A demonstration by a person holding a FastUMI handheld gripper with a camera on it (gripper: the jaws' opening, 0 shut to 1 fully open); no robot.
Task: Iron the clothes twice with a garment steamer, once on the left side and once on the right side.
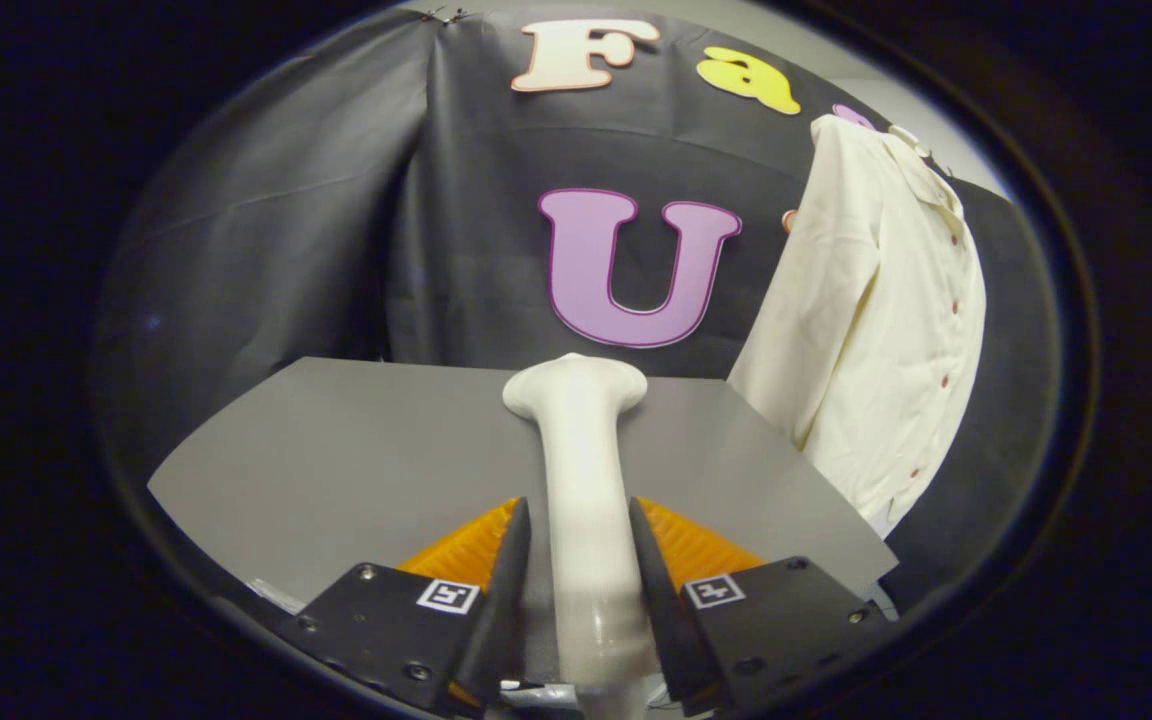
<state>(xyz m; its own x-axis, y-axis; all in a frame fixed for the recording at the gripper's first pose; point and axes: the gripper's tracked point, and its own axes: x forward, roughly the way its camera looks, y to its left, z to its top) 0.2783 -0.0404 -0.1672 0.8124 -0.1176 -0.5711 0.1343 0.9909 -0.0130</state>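
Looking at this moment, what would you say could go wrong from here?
The gripper is shut on the steamer handle; the smooth, rounded body might twist or slip when lifted off the grey table. The shirt hangs off to the right, so a swing across could snag its sleeve.

Camera rides the tongs point(581, 525), facing the table point(336, 470) closely.

This is a staged recording booth, not a lived-in home: black cloth point(336, 220) drapes the back as a wall, a bare grey table point(356, 460) stands before it, and a cream shirt point(876, 330) hangs against the cloth beside the table.
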